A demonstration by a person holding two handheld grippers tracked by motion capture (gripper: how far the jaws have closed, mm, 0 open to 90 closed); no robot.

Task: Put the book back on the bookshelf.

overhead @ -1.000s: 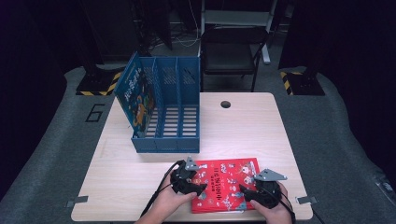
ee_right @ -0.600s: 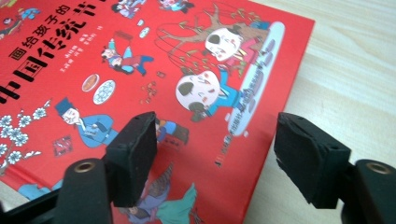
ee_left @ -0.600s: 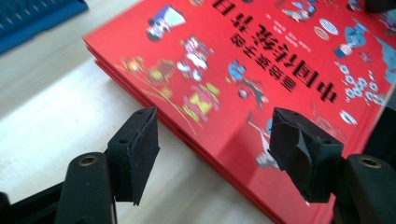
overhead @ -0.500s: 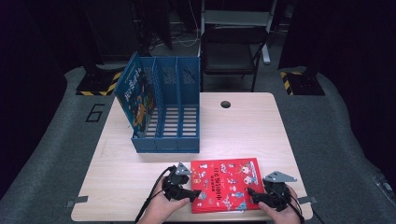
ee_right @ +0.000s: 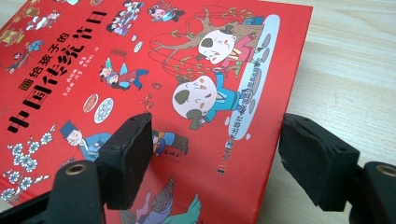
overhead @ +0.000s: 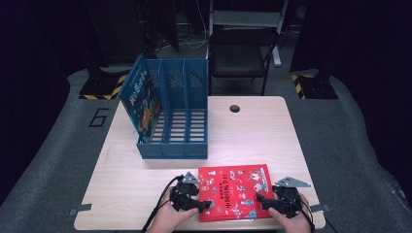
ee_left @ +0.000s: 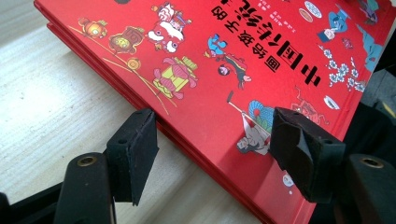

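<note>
The book point(overhead: 233, 191) lies on the table point(overhead: 272, 136) near its front edge, the file rack point(overhead: 172, 126) behind it to the left.

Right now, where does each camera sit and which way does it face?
High view: above the person's side, looking forward and down on the table; hands, left gripper, right gripper.
Left gripper view: on that gripper, facing the red book's edge; both jaws.
Right gripper view: facing the book's opposite edge; both jaws.
All share the book.

left gripper point(overhead: 206, 205): low, near table edge, jaws apart, pads gripping nothing | right gripper point(overhead: 259, 198): low, opposite, jaws just been opening, pads gripping nothing
</note>
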